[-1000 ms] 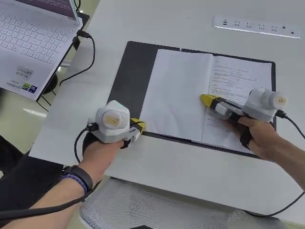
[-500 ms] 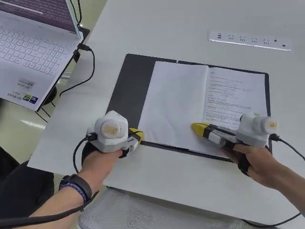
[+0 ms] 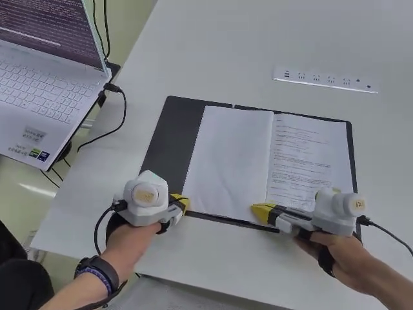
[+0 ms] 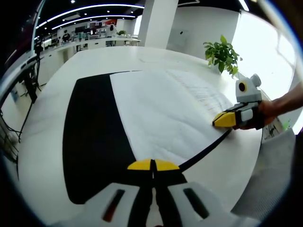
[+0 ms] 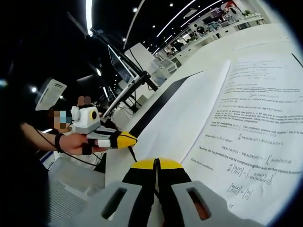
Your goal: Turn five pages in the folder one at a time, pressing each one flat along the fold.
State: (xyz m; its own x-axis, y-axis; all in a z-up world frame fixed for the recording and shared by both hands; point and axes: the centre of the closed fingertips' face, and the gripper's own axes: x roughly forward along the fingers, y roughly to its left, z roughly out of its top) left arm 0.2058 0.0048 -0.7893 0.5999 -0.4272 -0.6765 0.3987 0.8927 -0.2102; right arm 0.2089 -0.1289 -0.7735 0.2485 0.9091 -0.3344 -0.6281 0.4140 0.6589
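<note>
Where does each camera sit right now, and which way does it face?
Head view: on the headset, looking down at the folder; left hand and right hand show, holding the left gripper and right gripper.
Left gripper view: on the left gripper, facing across the folder past its shut fingers.
Right gripper view: on the right gripper, facing across the printed page.
Shared: each gripper view shows the other gripper and the blank page.

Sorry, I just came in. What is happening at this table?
A person holds a gripper in each hand over a black folder lying open on a white table. The right gripper, jaws closed, points its tip at the near end of the fold, between a blank left page and a printed right page. The left gripper, also closed, is at the folder's near edge.
</note>
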